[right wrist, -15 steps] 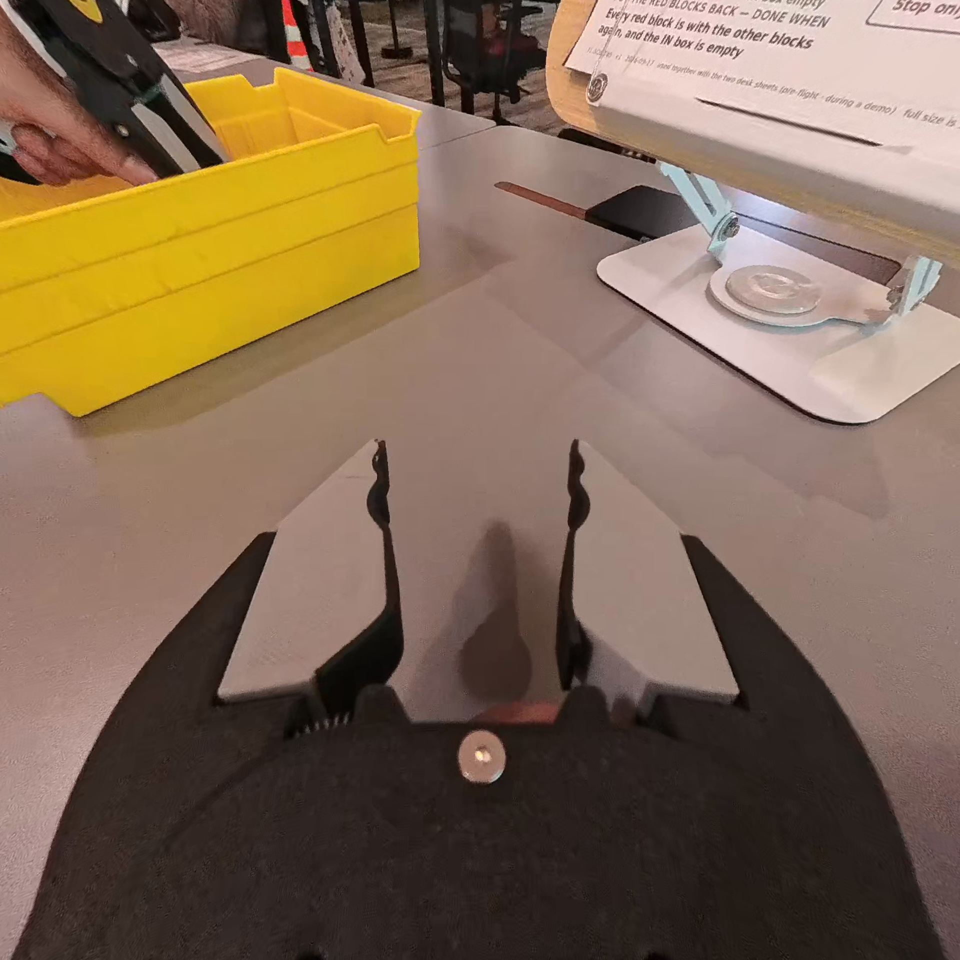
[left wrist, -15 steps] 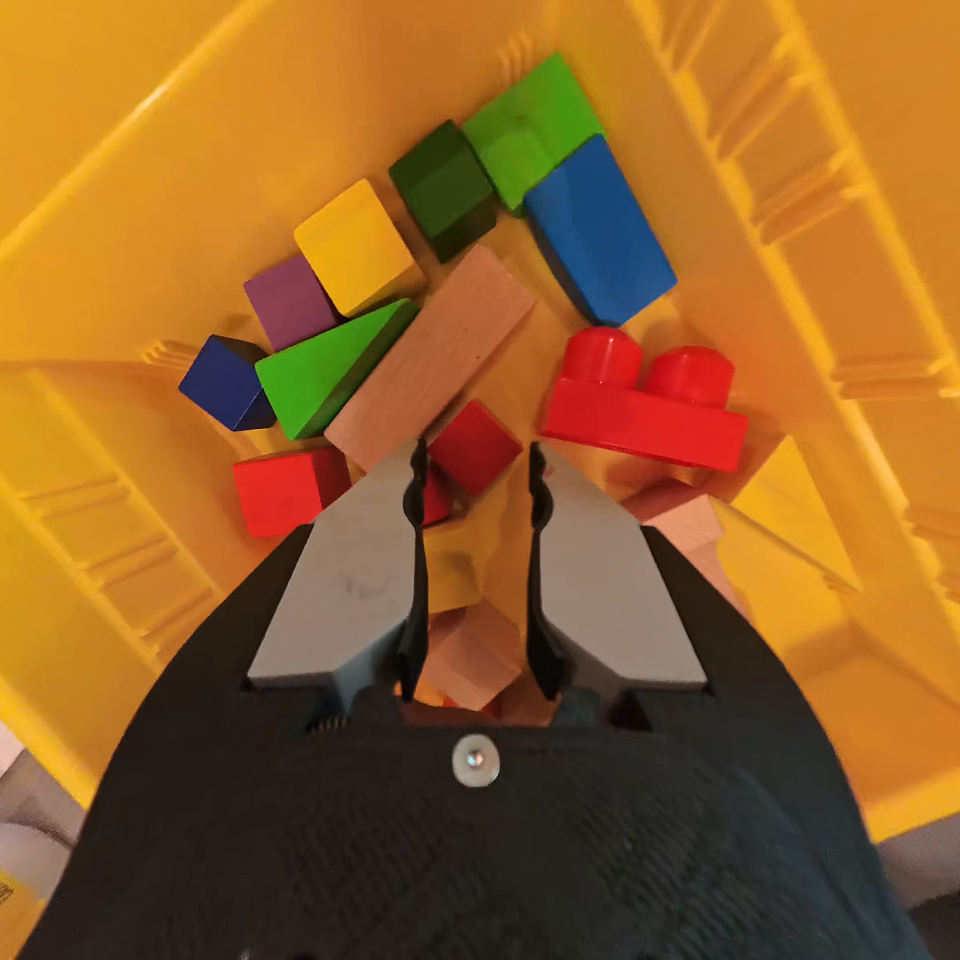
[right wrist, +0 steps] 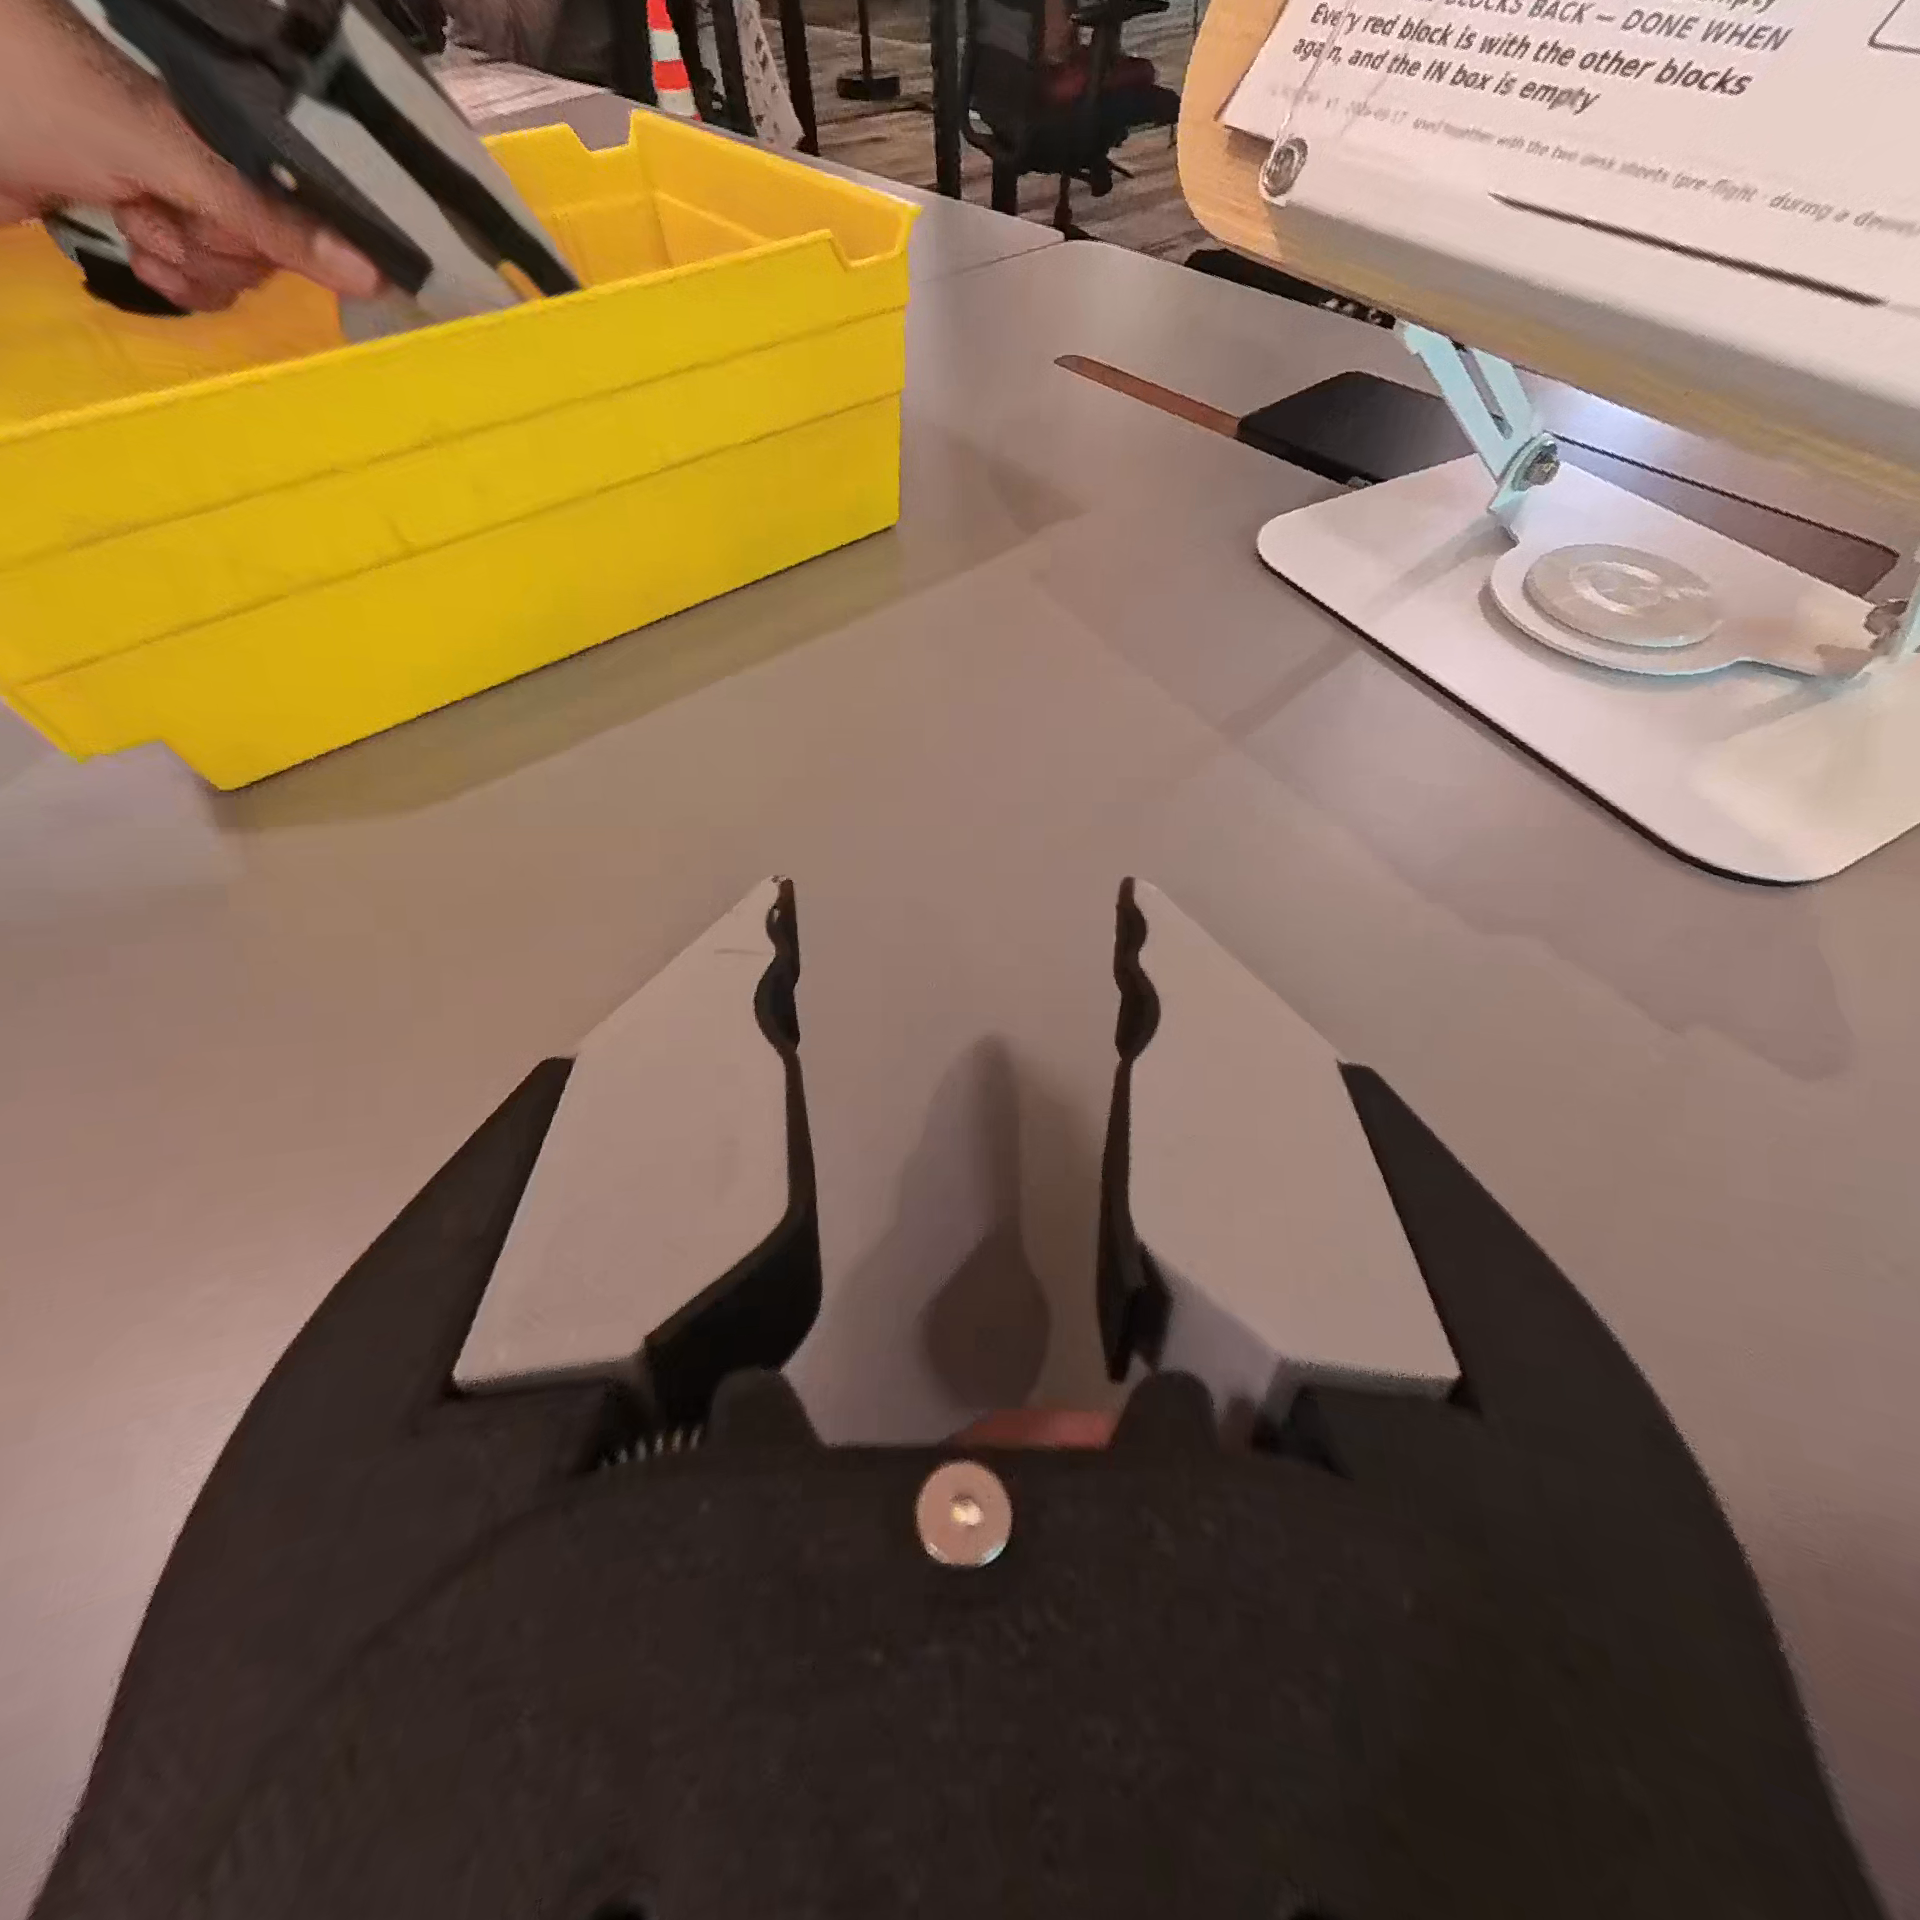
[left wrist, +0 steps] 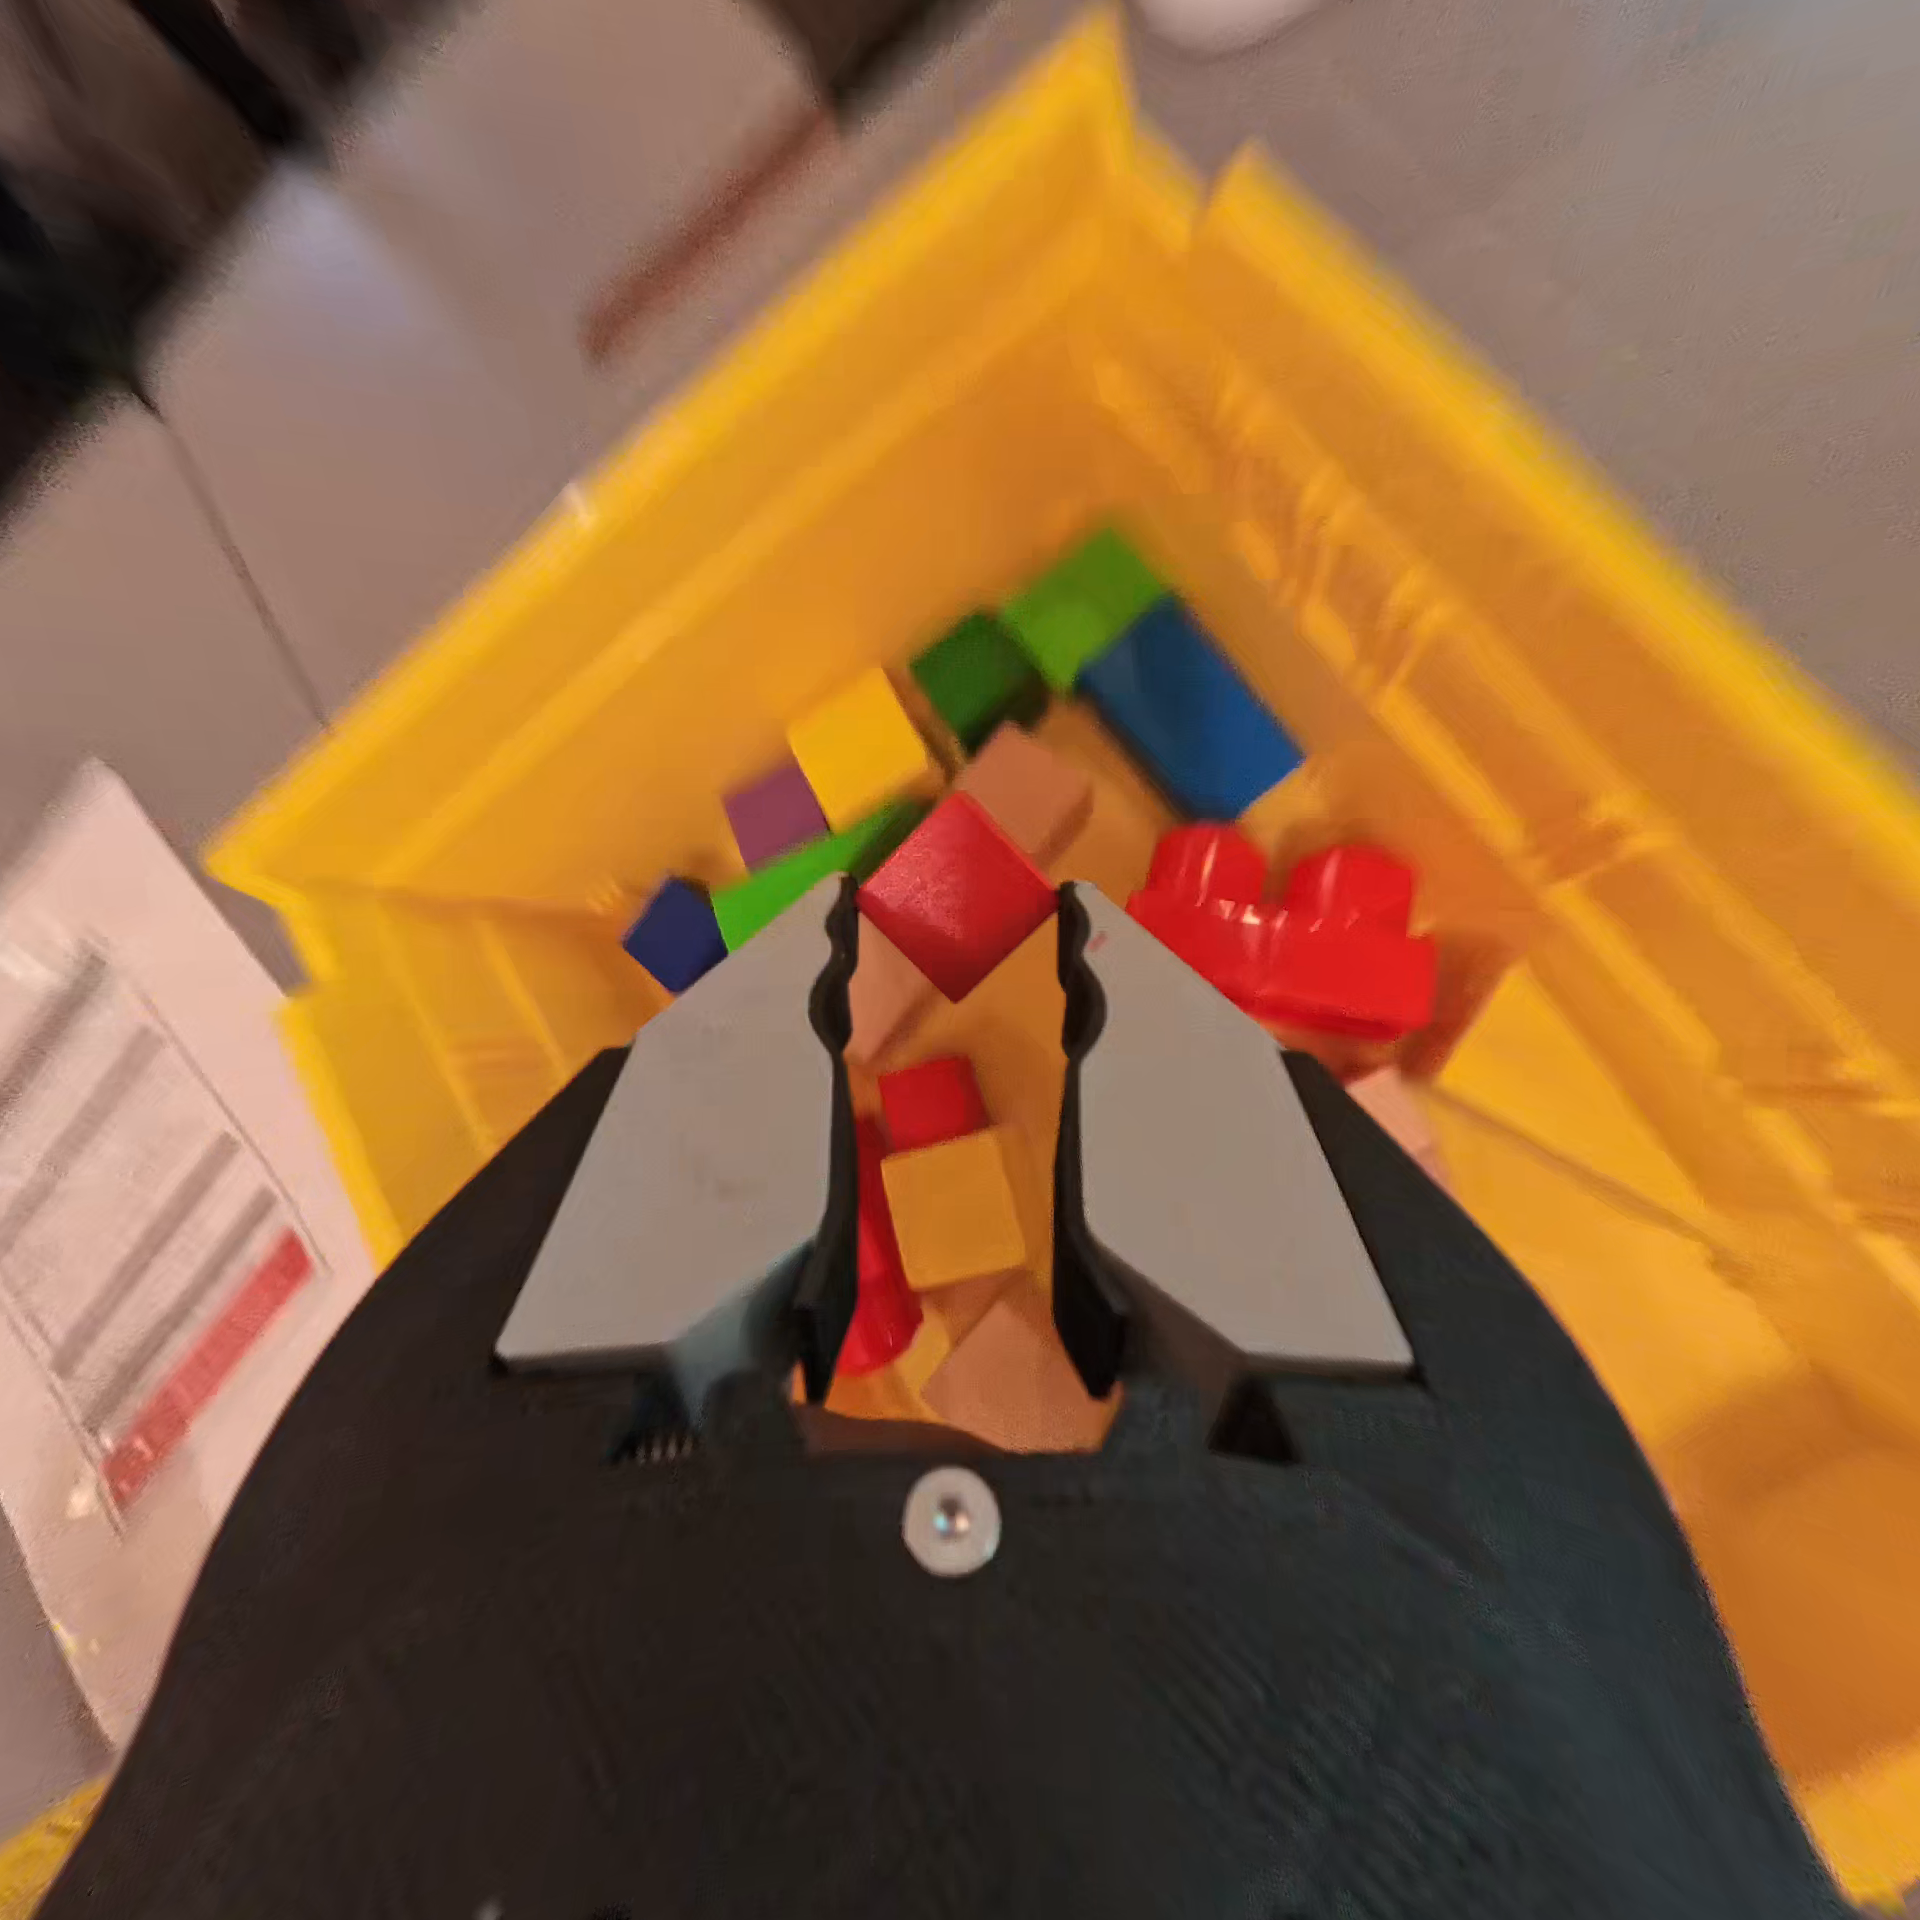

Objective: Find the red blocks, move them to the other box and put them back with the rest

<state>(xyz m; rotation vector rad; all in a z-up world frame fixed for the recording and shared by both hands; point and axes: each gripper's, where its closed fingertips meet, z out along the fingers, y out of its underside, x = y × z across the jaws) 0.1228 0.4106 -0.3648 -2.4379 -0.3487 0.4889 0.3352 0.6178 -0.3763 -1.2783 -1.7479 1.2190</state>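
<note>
In the left wrist view my left gripper [left wrist: 956, 902] is shut on a red cube [left wrist: 951, 878], pinched by two opposite corners at the fingertips and held above the block pile. Below it the yellow box [left wrist: 665, 540] holds mixed blocks. Among them are a red studded brick [left wrist: 1299, 935] and a small red block [left wrist: 930, 1101]. A second yellow box [left wrist: 1455, 343] stands just beyond. In the right wrist view my right gripper [right wrist: 956, 894] is open and empty, low over the grey table [right wrist: 935, 727]. The left gripper [right wrist: 416, 177] shows there over the yellow box [right wrist: 468, 540], with its fingertips hidden by the wall.
A hand [right wrist: 156, 208] holds the left gripper. A white stand [right wrist: 1558, 644] carrying a printed sheet is at the right, with a black flat object [right wrist: 1340, 426] behind it. A printed paper [left wrist: 135, 1143] lies left of the box.
My left gripper has shut on the red cube and lifted it up out of the pile, and the box now looks farther below. My right gripper has stayed open over the table.
</note>
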